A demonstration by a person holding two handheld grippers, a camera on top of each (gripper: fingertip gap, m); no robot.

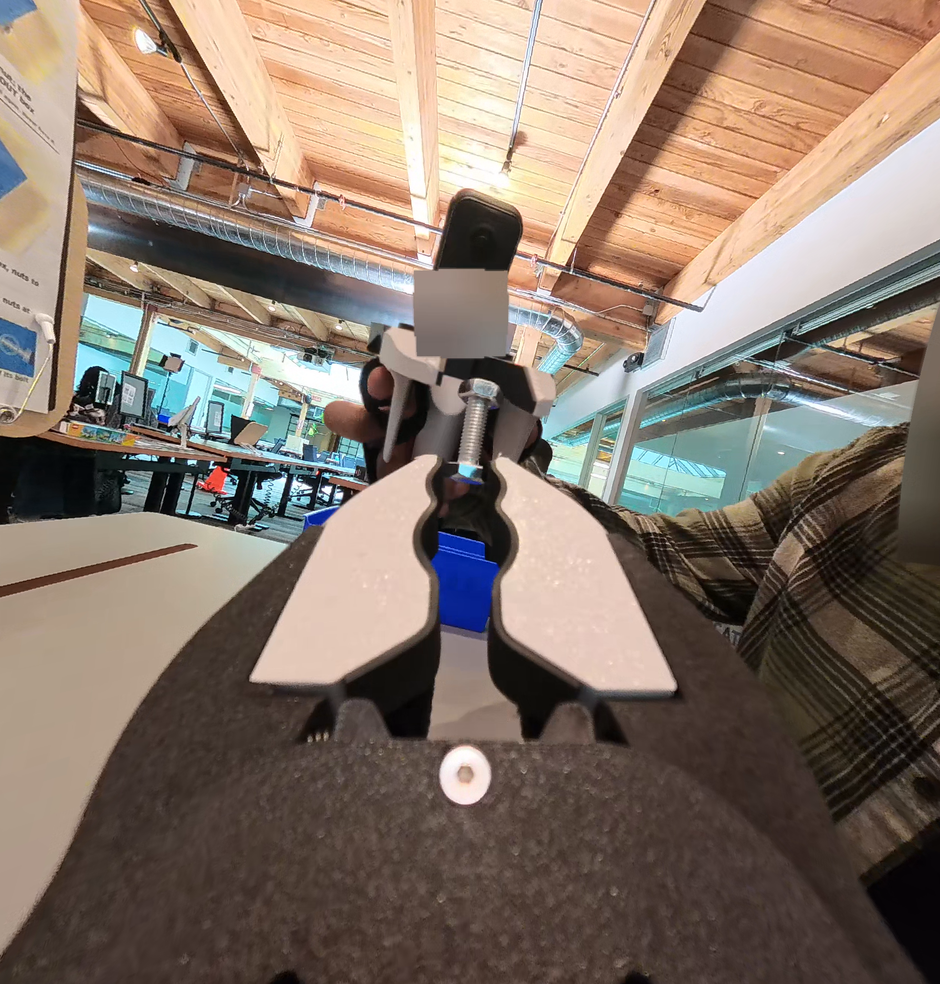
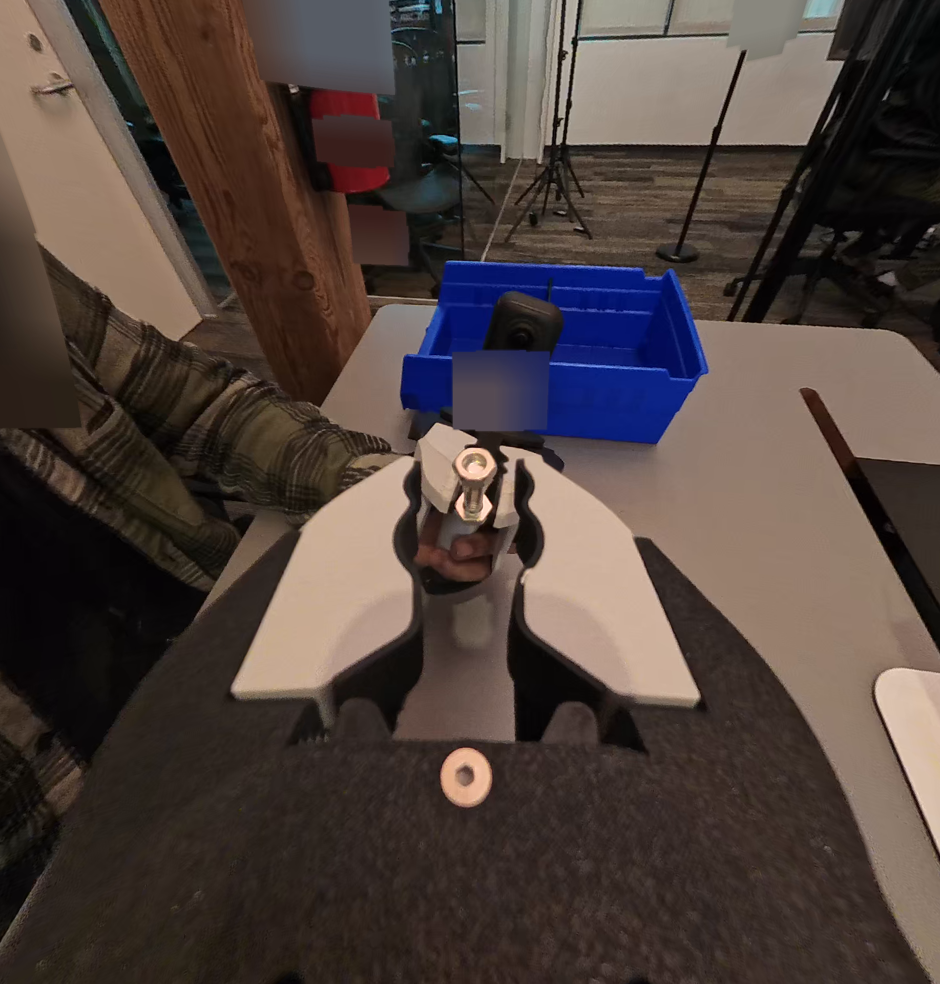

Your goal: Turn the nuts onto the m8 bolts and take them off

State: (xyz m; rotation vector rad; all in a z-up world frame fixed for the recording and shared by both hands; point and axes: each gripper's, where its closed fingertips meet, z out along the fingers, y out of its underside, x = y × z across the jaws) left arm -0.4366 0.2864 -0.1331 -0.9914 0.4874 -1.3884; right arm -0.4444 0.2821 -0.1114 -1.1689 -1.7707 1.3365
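Two handheld grippers meet tip to tip above a grey table (image 2: 723, 479), with a bolt (image 1: 473, 426) spanning between them.

The left gripper (image 1: 465, 467) has its jaws narrow, pinching the nut (image 2: 473, 509) at the very tips. The nut sits at the far end of the thread, with nearly the whole shank bare between it and the head.

The right gripper (image 2: 470, 475) faces the left one. Seen from the left wrist, the bolt's hex head appears seated between its fingers (image 1: 537, 394), so it seems clamped on the head. Its own view does not show the contact clearly.

A blue bin (image 2: 590, 394) stands on the table beyond the grippers, well apart from them. A plaid sleeve (image 2: 191, 415) reaches in from the side.

With the nut at the thread's end, it is either just starting on or about to come off; the pictures alone do not settle which.

To do this step well:
- Keep the bolt steady in one gripper and turn only the other.
- Hold both tools along the bolt's axis, so the thread does not cross or bind.
- Grip the nut on its flats with a firm squeeze.
- Turn in short arcs, then regrip.

The last turns are the likeliest point for the nut to drop.
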